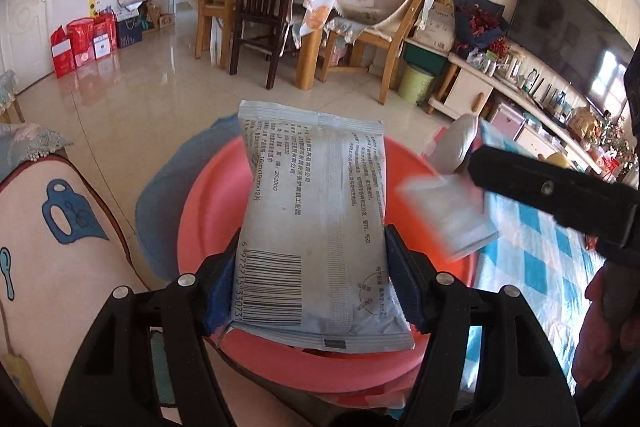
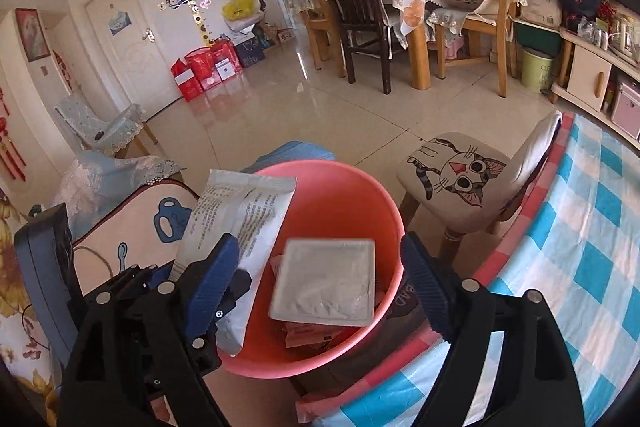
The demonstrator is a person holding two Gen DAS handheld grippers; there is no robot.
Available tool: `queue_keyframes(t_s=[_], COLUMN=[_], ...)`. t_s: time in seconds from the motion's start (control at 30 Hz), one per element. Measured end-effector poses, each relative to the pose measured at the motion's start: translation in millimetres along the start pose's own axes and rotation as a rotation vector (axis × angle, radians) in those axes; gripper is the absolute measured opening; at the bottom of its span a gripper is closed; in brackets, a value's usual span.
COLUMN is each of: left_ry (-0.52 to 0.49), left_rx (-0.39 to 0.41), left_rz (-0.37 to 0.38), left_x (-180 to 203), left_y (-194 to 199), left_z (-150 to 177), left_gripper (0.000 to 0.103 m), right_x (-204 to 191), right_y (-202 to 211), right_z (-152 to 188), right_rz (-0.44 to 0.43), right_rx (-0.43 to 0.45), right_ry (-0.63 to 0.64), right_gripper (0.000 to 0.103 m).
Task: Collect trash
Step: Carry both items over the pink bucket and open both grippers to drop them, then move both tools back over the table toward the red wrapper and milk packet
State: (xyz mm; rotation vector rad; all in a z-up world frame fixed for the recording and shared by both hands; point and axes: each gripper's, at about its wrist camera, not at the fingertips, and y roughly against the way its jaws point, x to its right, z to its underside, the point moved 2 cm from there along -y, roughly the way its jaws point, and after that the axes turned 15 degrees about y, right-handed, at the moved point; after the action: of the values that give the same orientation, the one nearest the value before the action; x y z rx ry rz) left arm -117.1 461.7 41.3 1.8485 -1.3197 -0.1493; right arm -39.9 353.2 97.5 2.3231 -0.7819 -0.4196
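Observation:
A pink bin [image 1: 208,211] stands on the floor beneath both grippers. My left gripper [image 1: 314,267] is shut on a pale blue wipes packet [image 1: 316,211], which stands upright over the bin's mouth with its barcode side toward the camera. In the right wrist view the same packet [image 2: 240,215] leans over the bin's [image 2: 340,195] left rim. My right gripper [image 2: 320,247] is open above the bin. A small white square sachet [image 2: 324,279] hangs blurred in mid-air between its fingers, touching neither pad. The sachet [image 1: 444,215] also shows beside one right finger [image 1: 552,195]. Red wrappers [image 2: 308,335] lie in the bin.
A chair with a mug-print cushion [image 1: 60,227] stands left of the bin, and a cat-print stool [image 2: 460,179] stands to its right. A table with a blue checked cloth [image 2: 580,267] borders the bin on the right. A person's hand [image 1: 600,327] shows at the right edge. Dining chairs stand far back.

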Motion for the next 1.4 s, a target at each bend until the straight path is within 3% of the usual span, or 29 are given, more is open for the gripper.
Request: queue_keyframes(t_s=[0.2,0.4,0.6,0.9,1.23,1.4], left_ry=[-0.023,0.009,-0.037,-0.022,-0.206,-0.26], left_rx=[0.023,0.113,0.196,0.15,0.102,0.093], left_rz=[-0.023,0.013,0.067,0.162,0.138,0.166], left_x=[-5.4,-7.9,11.0,46.9,112.7,138.9], left_y=[1.8,26.3,50.2,66.4,75.7,82.0], left_z=[5.0,0.7,2.2,9.1,40.9,57.1], left_gripper=[0.079,0.083,0.089,0.092,0.092,0.092], right_x=[15.9,38.2,55.4,64.0,83.9,99.1], right_y=[20.0,50.0,79.2,117.7,159.6,179.4], right_z=[24.0,50.1,73.8,101.4,134.3,153.8], right_rz=[0.048,0.128,0.2,0.279,0.356,0.373], right_rx=[0.025,0.041,0.056,0.074,0.098,0.116], right_ry=[-0.058,-0.105,-0.131,-0.12,-0.119,-0.151], right_gripper=[0.089,0.091,0.091,0.091,0.093,0.094])
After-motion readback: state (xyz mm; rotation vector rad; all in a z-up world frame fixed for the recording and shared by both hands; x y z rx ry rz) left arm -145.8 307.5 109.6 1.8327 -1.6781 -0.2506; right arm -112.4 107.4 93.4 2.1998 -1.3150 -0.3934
